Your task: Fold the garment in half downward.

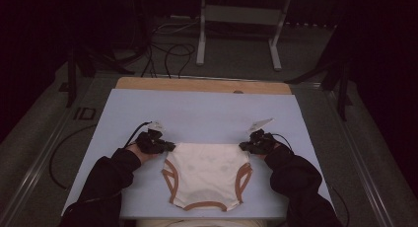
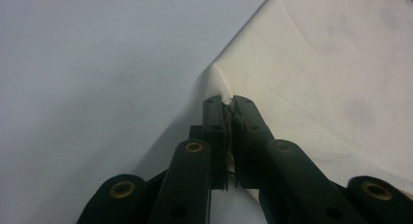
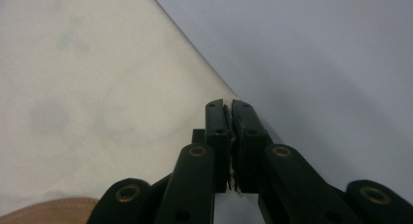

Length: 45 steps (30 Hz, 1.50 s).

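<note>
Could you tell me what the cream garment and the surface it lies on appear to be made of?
The cream garment looks like soft matte knit fabric, probably cotton: it puckers where the left gripper pinches its corner, and tan binding edges its openings. The table surface looks like a smooth, matte pale-blue sheet, possibly laminate or board, over a wooden edge.

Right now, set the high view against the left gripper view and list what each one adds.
High view alone: the whole cream garment with brown-trimmed leg openings, flat on the pale blue table, both sleeved forearms, and the right gripper at its far right corner. Left gripper view alone: the pinched corner's fabric bunched between shut jaws. Shared: the left gripper shut on the garment's far left corner, cream cloth and blue table.
</note>
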Motion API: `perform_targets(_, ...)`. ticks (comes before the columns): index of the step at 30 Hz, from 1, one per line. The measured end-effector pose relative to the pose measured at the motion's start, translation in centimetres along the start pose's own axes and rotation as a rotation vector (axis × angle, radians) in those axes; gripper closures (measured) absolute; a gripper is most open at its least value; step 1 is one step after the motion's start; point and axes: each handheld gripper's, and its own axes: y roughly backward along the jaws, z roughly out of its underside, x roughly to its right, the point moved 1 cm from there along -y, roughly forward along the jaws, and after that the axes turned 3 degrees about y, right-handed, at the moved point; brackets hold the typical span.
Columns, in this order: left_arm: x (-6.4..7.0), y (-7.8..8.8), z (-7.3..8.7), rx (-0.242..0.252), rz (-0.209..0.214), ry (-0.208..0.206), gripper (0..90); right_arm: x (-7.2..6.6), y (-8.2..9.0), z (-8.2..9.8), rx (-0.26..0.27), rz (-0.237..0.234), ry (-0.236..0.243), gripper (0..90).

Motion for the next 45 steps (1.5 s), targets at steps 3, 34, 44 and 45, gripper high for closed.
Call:
perform_targets(3, -0.1, 0.2, -0.4, 0.015, -0.013, 0.006, 85.8, 0.2, 0.3, -0.3, 0.006, 0.011, 0.003, 87.1)
perform_targets(34, -1.5, 1.0, -3.7, 0.071, -0.105, 0.002, 85.9, 3.2, 1.0, -2.6, 0.068, 0.087, -0.045, 87.1)
perform_targets(44, -2.1, 0.4, -4.4, 0.068, -0.128, 0.020, 85.9, 4.2, 0.2, -3.1, 0.066, 0.095, -0.069, 87.1)
perform_targets(45, -2.2, 0.3, -4.5, 0.066, -0.130, 0.017, 85.9, 4.3, 0.1, -3.1, 0.065, 0.097, -0.075, 87.0)
